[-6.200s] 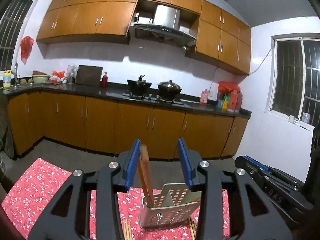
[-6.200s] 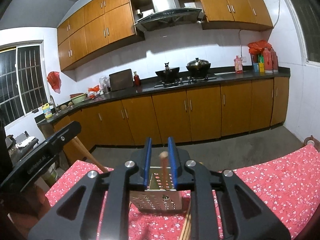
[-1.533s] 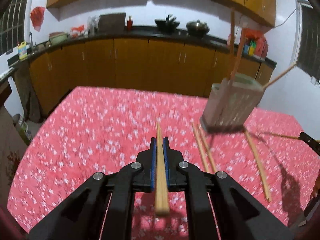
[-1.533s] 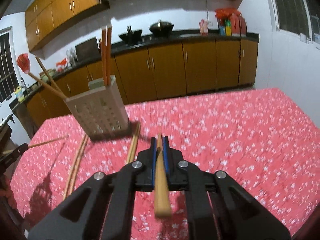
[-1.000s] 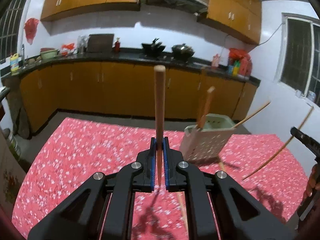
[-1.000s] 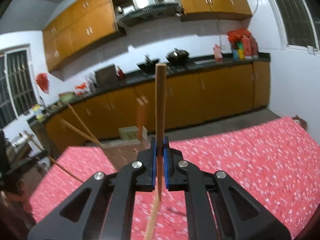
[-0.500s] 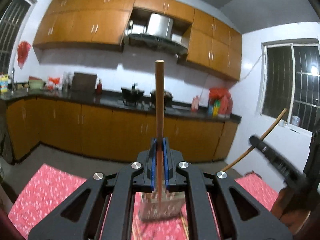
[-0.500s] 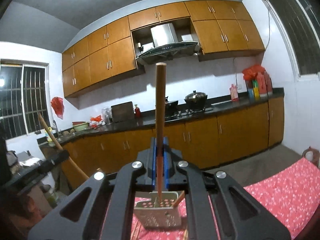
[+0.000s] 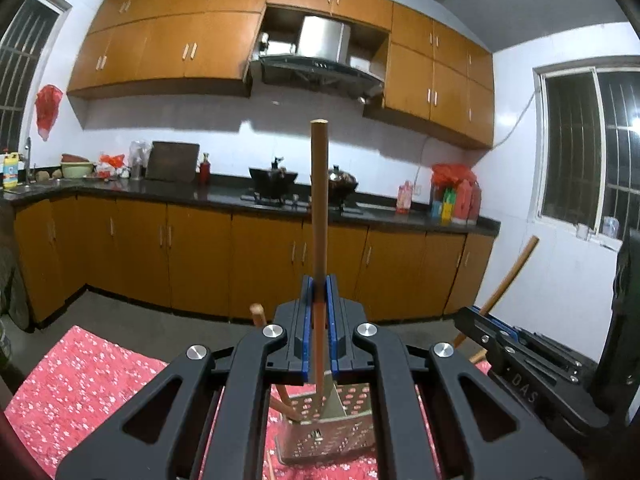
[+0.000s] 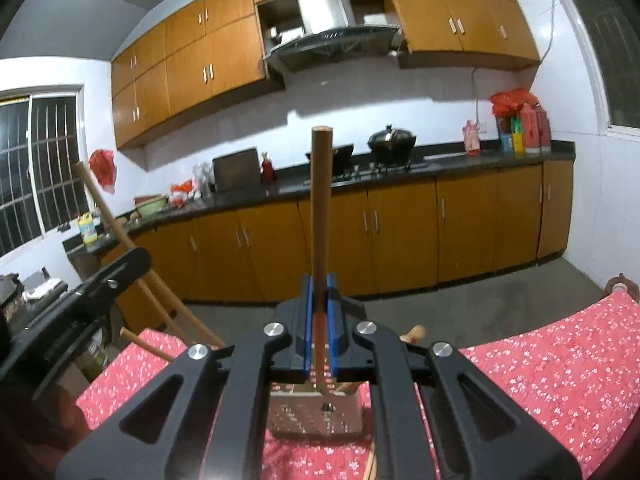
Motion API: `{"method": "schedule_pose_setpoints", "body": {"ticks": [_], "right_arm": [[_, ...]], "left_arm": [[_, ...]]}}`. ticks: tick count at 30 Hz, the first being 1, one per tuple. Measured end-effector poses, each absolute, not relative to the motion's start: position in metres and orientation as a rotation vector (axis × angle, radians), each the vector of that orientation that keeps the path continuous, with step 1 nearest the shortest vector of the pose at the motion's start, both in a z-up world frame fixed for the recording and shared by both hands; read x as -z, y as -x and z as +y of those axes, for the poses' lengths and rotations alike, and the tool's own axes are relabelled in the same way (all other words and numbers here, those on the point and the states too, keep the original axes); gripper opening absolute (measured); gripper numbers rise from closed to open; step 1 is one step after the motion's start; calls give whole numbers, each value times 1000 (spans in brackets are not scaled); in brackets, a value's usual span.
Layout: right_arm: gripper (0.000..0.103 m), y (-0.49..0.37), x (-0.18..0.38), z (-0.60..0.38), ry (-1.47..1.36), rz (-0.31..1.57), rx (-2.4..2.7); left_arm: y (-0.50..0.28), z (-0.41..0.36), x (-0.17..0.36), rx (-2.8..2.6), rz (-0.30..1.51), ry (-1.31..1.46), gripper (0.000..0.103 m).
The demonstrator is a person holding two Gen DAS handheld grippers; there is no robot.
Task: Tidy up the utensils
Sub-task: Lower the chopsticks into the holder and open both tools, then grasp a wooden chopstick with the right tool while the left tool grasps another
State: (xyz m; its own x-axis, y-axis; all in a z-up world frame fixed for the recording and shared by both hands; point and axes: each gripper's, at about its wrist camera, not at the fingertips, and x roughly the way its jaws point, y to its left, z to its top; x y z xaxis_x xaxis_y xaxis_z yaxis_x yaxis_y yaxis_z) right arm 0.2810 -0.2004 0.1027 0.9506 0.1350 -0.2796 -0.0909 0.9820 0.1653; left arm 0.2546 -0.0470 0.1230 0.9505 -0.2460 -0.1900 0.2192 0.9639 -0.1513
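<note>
holder: perforated metal utensil holder (image 9: 326, 436) stood on the red floral tablecloth (image 9: 80, 376), right below both grippers; I saw it low centre in both wrist views (image 10: 316, 412).
already in holder: one wooden chopstick (image 9: 258, 316) leaned out of it to the left in the left view; from the right view a stub end (image 10: 414, 333) showed behind the gripper, I couldn't tell if it was the same one.
left gripper: left gripper (image 9: 319, 320) had its blue pads pinched tight on a chopstick (image 9: 319, 200), held upright, lower tip down at the holder's mouth.
right gripper: right gripper (image 10: 319, 320) was clamped narrow on its own chopstick (image 10: 320, 208), also upright, tip over the holder opening.
change: about a second and a half back both sticks lay flat along the grippers, low over the cloth and well apart from the holder; since then I tipped both vertical and brought them in over it.
meaning: I judged pickup and carry done for this pair, only the drop into the holder left.
leftovers: loose chopstick ends (image 10: 372, 464) lay on the cloth just beside the holder, so more rounds were needed.
risk: two sticks going into one opening together, tips could clash or catch the rim; I'd lower before letting go.
surroundings: kitchen counter (image 9: 240, 196) with pots and orange cabinets behind, well apart from the table.
</note>
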Motion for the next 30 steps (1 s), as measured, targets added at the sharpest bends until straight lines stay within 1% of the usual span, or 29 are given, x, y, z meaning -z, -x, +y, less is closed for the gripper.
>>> {"method": "schedule_pose_setpoints", "body": {"ticks": [1, 3, 5, 7, 8, 9, 11, 17, 21, 24, 27, 29, 30], "right_arm": [[11, -281, -101, -200, -153, 301, -118], [13, -281, -100, -199, -156, 305, -122], [20, -278, -100, -200, -162, 306, -125], [24, -276, -101, -200, -161, 304, -124], [24, -274, -102, -199, -162, 303, -125], [24, -272, -103, -199, -163, 299, -128], [24, -267, -106, -199, -162, 288, -131], [25, -233, -117, -209, -178, 234, -137], [26, -203, -107, -224, -185, 237, -116], [26, -191, -79, -236, -185, 314, -76], [26, -197, -32, -248, -199, 482, -38], [26, -207, 3, -253, -232, 615, -20], [24, -211, 23, -254, -252, 684, -27]], "left_arm": [[-256, -47, -120, 239, 218, 128, 7], [-259, -45, -116, 238, 235, 130, 7], [-259, -43, -114, 235, 244, 133, 8], [-259, -40, -112, 232, 251, 134, 9], [-258, -39, -112, 230, 253, 134, 13], [-257, -37, -112, 228, 253, 137, 22], [-254, -35, -114, 223, 246, 144, 33], [-237, -20, -125, 229, 220, 174, 33], [-216, -1, -123, 230, 219, 204, 34], [-200, 12, -109, 216, 254, 197, 35], [-196, 17, -79, 171, 347, 145, 35], [-201, 21, -50, 154, 451, 121, 35], [-203, 23, -39, 153, 497, 120, 35]]}}
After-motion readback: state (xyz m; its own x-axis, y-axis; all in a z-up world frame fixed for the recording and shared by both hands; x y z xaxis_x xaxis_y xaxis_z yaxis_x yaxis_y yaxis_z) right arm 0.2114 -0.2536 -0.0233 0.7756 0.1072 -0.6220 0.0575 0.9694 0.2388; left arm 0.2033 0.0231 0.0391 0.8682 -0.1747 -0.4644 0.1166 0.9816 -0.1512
